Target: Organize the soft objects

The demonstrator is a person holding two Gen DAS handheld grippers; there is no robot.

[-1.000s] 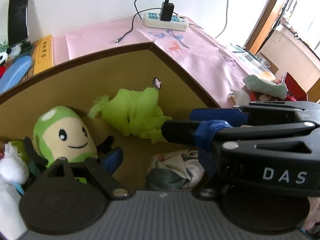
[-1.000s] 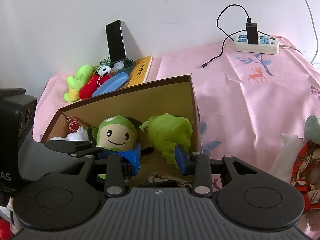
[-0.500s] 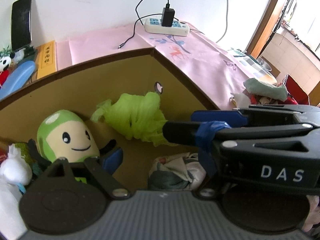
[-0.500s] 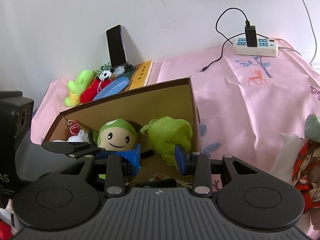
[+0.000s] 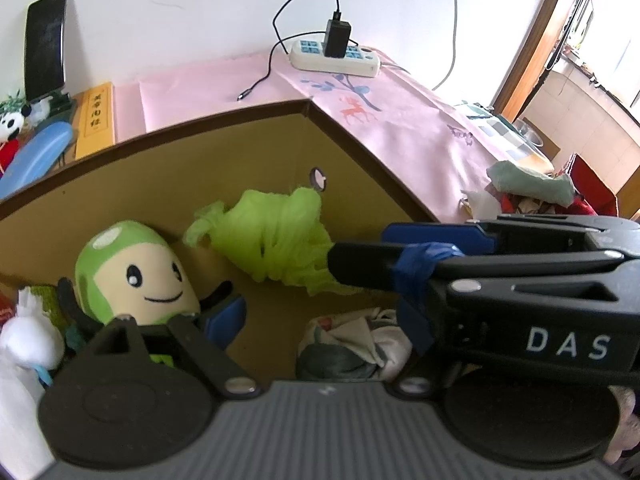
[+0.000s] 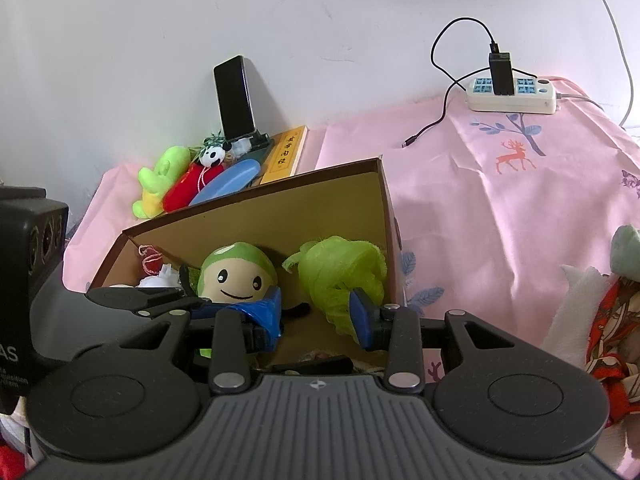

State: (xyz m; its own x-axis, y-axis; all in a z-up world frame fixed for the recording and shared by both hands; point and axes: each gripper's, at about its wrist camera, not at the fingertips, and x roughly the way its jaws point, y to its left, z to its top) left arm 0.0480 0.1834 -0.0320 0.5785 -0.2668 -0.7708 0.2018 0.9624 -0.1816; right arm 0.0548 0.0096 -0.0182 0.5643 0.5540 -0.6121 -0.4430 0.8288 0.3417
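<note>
An open cardboard box point(image 6: 280, 208) holds a green-headed smiling plush doll point(image 6: 236, 276), a bright green mesh cloth point(image 6: 340, 276) in its right corner and a crumpled pale cloth point(image 5: 352, 340) on the bottom. My right gripper point(image 6: 316, 314) hovers over the box, open, with its right pad just in front of the mesh cloth and nothing between the pads. My left gripper point(image 5: 320, 320) is open beside the doll point(image 5: 136, 276). In the left wrist view the right gripper point(image 5: 360, 246) crosses in front and hides the left gripper's right finger.
A white plush point(image 5: 28, 332) lies at the box's left end. A heap of cloths point(image 6: 600, 320) sits on the pink tablecloth to the right. Behind the box are small plush toys point(image 6: 160, 176), a yellow book point(image 6: 286, 154), a phone on a stand point(image 6: 234, 96) and a power strip point(image 6: 512, 96).
</note>
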